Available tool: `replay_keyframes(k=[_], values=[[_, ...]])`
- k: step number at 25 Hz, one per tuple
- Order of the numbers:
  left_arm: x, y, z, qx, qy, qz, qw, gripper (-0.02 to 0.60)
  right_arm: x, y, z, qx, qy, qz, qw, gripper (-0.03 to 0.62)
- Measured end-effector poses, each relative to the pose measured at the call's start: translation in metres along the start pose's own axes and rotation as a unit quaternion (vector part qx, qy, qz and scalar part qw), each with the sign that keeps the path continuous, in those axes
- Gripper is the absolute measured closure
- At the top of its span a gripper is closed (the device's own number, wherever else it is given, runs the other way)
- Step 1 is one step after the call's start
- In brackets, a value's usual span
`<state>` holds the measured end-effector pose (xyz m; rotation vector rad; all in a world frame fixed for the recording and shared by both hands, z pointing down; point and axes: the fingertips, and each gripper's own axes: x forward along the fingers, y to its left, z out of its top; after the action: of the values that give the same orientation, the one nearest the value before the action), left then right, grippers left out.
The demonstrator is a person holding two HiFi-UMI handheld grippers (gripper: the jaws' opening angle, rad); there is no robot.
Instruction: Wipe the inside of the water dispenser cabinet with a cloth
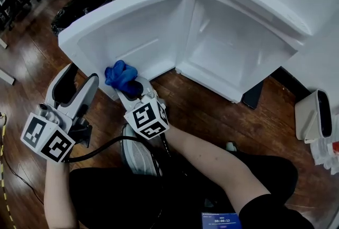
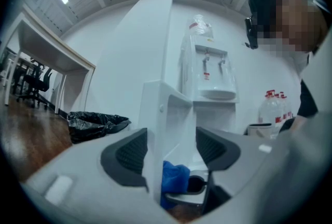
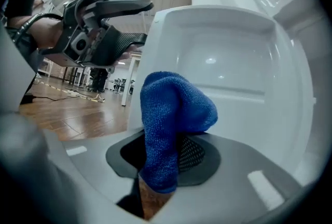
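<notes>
Your right gripper [image 3: 163,153] is clamped on the blue cloth [image 3: 171,109]. Its own view shows the fabric pinched between the two dark pads and bunched above them in a rounded fold. Behind the cloth, that view fills with the moulded white inner panel of the cabinet door [image 3: 223,62]. It does not show whether the cloth touches the panel. The head view places the cloth for you: low on the inner panel, toward the door's free edge and down near the wooden floor [image 1: 212,111]. There the gripper's marker cube faces up at you.

Your left gripper [image 2: 171,153] sits just beside the right one, on its left, with its jaws apart. Its own view shows the door's edge standing between the pads, close against the left pad. On the right side there is a clear gap, and through it you can see the cloth and the tip of the right gripper. (The head view hides this, since the gripper's body covers the door's edge.) The right gripper view shows the left gripper side-on, level with the door's edge.

To the right of the door the head view looks into the open white cabinet [image 1: 233,47]. Only the left gripper view shows the dispenser's upper part, with the two taps [image 2: 212,70] and the bottle [image 2: 199,28] on top. A black bin bag [image 2: 96,124] lies on the floor beyond the door, and it also shows at the top left of the head view.
</notes>
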<state>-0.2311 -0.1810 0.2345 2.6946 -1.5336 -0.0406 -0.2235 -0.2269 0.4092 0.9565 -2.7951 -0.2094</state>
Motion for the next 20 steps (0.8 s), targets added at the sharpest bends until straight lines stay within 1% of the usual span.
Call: replay_keyframes(k=[2,3,5,7,9,10,11,13,14,15,16,18,20], values=[[0.0,0.0,0.0,0.0,-0.001,0.001,1.0,0.295,-0.002,-0.021,-0.014,-0.001,0.01,-0.017,1.0,0.465],[0.0,0.001,0.0,0.0,-0.001,0.002,1.0,0.295,-0.005,-0.037,-0.023,-0.004,0.018,-0.033,0.999,0.465],[0.0,0.001,0.001,-0.003,-0.002,0.003,1.0,0.295,-0.015,-0.075,-0.041,0.004,0.037,-0.078,0.996,0.465],[0.001,0.002,0.001,-0.005,-0.003,0.004,1.0,0.295,-0.029,-0.114,-0.056,0.02,0.055,-0.136,0.989,0.467],[0.001,0.001,0.001,-0.005,-0.003,0.003,1.0,0.295,-0.043,-0.149,-0.067,0.035,0.066,-0.195,0.978,0.467],[0.001,0.001,0.001,-0.004,-0.003,0.003,1.0,0.295,-0.05,-0.162,-0.07,0.039,0.067,-0.217,0.973,0.467],[0.002,0.0,0.001,-0.004,-0.002,0.002,1.0,0.295,-0.054,-0.169,-0.071,0.035,0.069,-0.233,0.97,0.471],[0.002,0.0,0.001,-0.004,-0.001,0.001,1.0,0.295,-0.058,-0.168,-0.07,0.02,0.074,-0.248,0.966,0.471],[0.002,0.0,0.001,-0.004,-0.001,0.001,1.0,0.295,-0.055,-0.162,-0.069,0.024,0.075,-0.246,0.966,0.471],[0.002,0.001,0.001,-0.004,-0.001,0.002,1.0,0.295,-0.051,-0.152,-0.069,0.035,0.074,-0.235,0.968,0.471],[0.002,0.001,0.001,-0.005,-0.002,0.003,1.0,0.295,-0.044,-0.137,-0.068,0.046,0.074,-0.215,0.973,0.471],[0.002,0.002,0.0,-0.006,-0.002,0.003,1.0,0.295,-0.026,-0.097,-0.064,0.047,0.073,-0.148,0.985,0.47],[0.002,0.002,0.0,-0.008,-0.003,0.003,1.0,0.295,-0.008,-0.049,-0.055,0.024,0.07,-0.066,0.995,0.47]])
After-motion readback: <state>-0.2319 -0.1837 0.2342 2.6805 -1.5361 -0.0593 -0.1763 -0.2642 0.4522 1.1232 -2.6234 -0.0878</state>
